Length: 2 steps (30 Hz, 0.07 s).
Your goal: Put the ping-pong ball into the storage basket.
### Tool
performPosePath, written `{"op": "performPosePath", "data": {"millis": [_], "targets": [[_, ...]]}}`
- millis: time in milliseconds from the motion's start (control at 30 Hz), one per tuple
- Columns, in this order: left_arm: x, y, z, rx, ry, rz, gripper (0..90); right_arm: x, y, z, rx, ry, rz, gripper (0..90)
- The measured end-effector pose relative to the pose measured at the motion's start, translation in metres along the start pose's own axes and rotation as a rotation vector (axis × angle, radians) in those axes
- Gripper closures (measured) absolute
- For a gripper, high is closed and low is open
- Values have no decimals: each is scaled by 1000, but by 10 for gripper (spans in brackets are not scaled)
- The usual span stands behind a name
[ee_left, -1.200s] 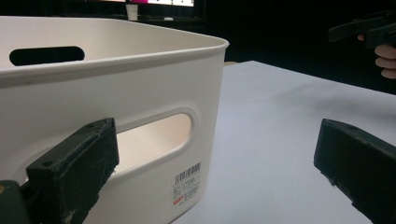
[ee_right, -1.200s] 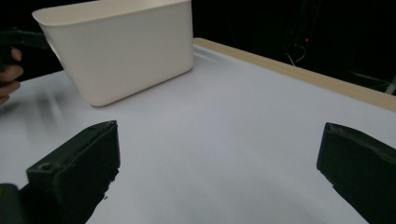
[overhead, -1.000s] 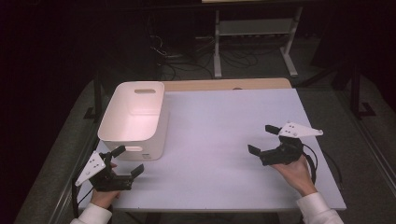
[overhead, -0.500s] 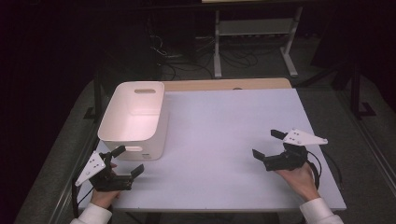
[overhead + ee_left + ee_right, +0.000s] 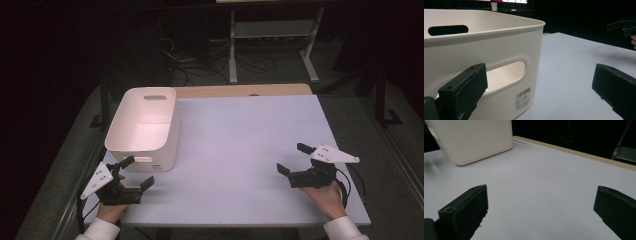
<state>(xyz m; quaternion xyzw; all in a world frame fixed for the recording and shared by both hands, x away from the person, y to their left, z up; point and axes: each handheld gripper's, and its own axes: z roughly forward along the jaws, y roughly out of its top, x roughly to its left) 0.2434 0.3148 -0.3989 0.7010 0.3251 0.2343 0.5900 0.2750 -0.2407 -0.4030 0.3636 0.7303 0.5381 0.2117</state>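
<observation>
Smooth white plastic bin [image 5: 142, 127], round-cornered with slot handles, is sitting on the matte white bench [image 5: 240, 150]; left gripper [image 5: 131, 175] and right gripper [image 5: 296, 159] are holding fingers spread wide, empty.

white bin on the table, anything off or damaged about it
Nothing stands out. The white bin sits upright and intact near the table's left edge, nothing visible inside, barcode label flat. Both hand-held grippers are open, clear of it.

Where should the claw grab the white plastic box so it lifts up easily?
Probably by the oval handle slot in the near end wall of the white plastic box, coming from the person's side. One jaw can slip through the slot and pinch the thin wall. The left claw is open right beside it.
</observation>
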Motion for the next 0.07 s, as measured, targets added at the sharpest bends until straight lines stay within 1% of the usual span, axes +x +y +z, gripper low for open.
{"op": "performPosePath", "data": {"millis": [67], "targets": [[0,0,0,0,-1,-1,0,0,-1,-1,-2,-3,1,0]]}}
